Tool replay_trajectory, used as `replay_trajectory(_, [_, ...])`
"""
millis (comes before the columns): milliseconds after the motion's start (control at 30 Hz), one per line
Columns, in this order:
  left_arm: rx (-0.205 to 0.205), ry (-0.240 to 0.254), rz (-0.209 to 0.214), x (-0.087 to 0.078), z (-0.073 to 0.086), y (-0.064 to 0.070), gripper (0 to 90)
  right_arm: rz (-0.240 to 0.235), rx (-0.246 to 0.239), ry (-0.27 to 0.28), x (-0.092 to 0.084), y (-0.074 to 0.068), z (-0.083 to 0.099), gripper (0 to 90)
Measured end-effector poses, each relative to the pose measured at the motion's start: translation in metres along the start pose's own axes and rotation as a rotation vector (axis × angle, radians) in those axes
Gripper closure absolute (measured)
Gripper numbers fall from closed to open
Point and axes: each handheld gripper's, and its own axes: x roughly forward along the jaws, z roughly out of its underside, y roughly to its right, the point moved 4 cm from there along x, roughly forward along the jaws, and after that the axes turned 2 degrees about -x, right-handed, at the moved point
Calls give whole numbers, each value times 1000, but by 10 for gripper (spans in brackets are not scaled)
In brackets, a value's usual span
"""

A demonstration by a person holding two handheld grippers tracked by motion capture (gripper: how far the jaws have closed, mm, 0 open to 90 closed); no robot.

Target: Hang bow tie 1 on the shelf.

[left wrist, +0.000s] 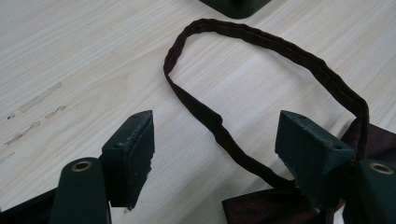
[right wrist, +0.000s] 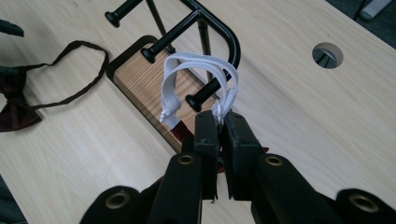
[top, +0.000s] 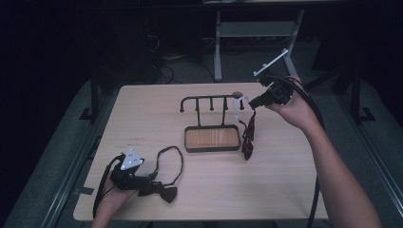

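A dark red bow tie (top: 166, 193) lies at the table's front left, its thin strap (top: 174, 153) spread in a loop. My left gripper (top: 151, 179) rests there open, one stretch of the strap (left wrist: 261, 39) running between its fingers (left wrist: 133, 149) untouched. A black peg rack (top: 209, 102) stands mid-table on a wooden base (top: 211, 137). My right gripper (top: 250, 101) is shut on the white strap (right wrist: 196, 63) of a second red bow tie (top: 248, 135), which dangles by the rack's right end. The knob of the end peg (right wrist: 205, 93) shows through the white loop.
A round cable hole (right wrist: 328, 53) sits in the table behind the rack. The corner of the rack base (left wrist: 236, 5) lies just beyond the strap loop. Bare wood (top: 285, 175) spreads at the front right. Desk legs and cables stand in the dark behind the table.
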Motion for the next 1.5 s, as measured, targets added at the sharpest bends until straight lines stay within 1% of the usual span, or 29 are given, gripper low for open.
replay_trajectory(333, [-3, -3, 3, 1, 1, 0, 289, 13, 37, -12, 8, 14, -5, 842])
replay_trajectory(600, [-3, -7, 3, 1, 1, -1, 288, 12, 62, -26, 14, 22, -2, 840])
replay_trajectory(667, [-7, -7, 5, 1, 1, -1, 288, 9, 61, -25, 15, 23, -1, 841])
replay_trajectory(700, [-7, -10, 6, 1, 1, -1, 288, 8, 72, -30, 17, 23, 1, 842])
replay_trajectory(933, [-2, -11, 7, 2, 2, -1, 288, -3, 77, -34, 22, 25, 7, 844])
replay_trajectory(1300, [-4, -11, 7, 3, 2, -1, 288, -31, 84, -16, 23, 26, 16, 822])
replay_trajectory(1500, [-3, -13, 5, 2, 2, -2, 288, -36, 87, -13, 21, 26, 19, 807])
